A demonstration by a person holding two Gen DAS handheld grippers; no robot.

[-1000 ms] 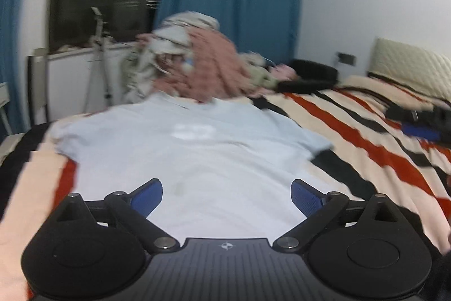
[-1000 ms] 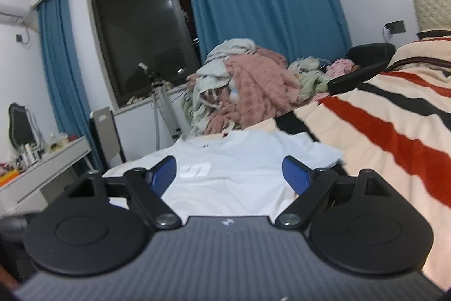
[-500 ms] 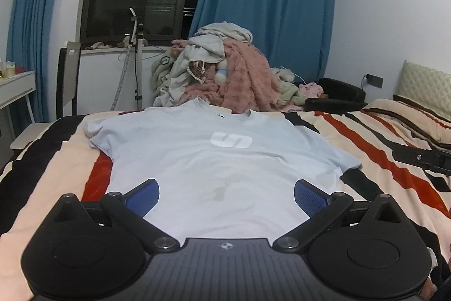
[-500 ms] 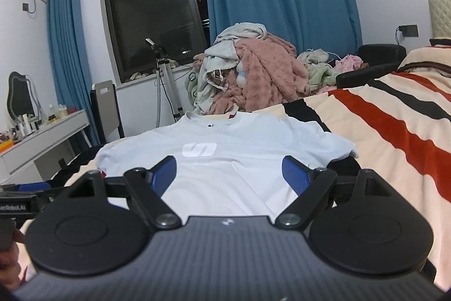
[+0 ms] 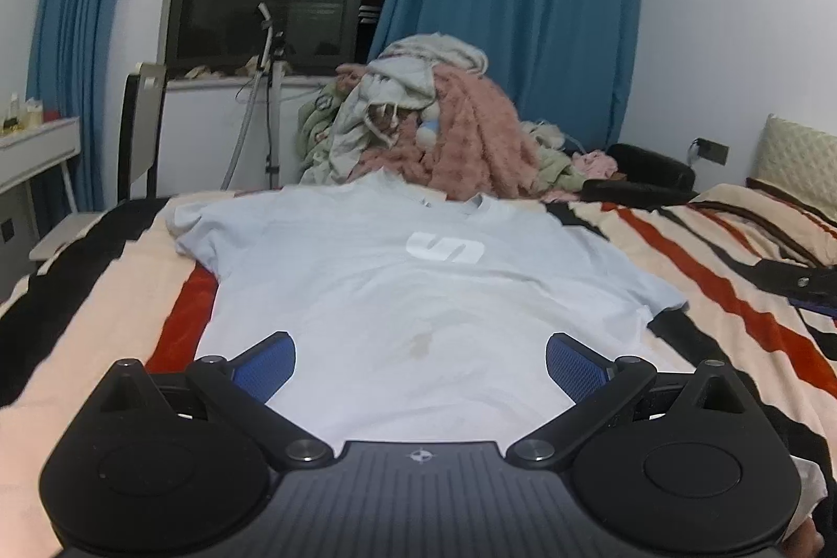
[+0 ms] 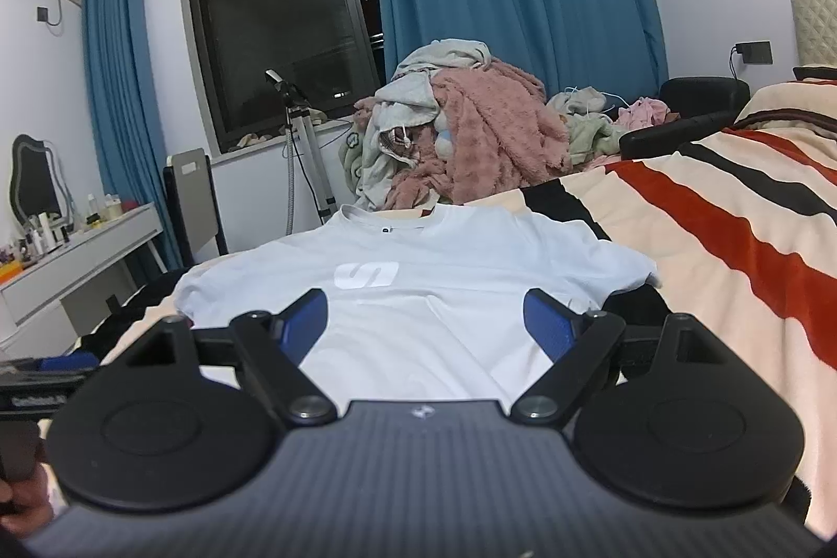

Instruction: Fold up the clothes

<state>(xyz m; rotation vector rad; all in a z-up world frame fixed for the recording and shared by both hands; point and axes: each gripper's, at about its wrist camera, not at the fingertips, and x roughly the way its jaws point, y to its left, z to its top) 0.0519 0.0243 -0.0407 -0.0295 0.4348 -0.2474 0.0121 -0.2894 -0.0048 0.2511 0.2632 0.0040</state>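
Note:
A pale blue T-shirt [image 5: 418, 296] with a white logo lies flat, front up, on the striped bed, collar far from me; it also shows in the right wrist view [image 6: 444, 265]. My left gripper [image 5: 421, 362] is open and empty, held just above the shirt's near hem. My right gripper [image 6: 426, 322] is open and empty, above the shirt's lower part. The right gripper's body shows at the right edge of the left wrist view [image 5: 800, 283], and the left one at the left edge of the right wrist view [image 6: 36, 380].
The bed has a cream, red and black striped blanket [image 5: 732, 275]. A heap of pink and grey clothes [image 5: 439, 129] lies behind the shirt's collar. A black chair [image 6: 701, 108], a tripod [image 6: 308, 160], a chair [image 5: 141, 129] and a white desk [image 6: 68, 260] stand around.
Both grippers have steadied and lifted a little, so the whole shirt now shows flat. Both stay open and empty.

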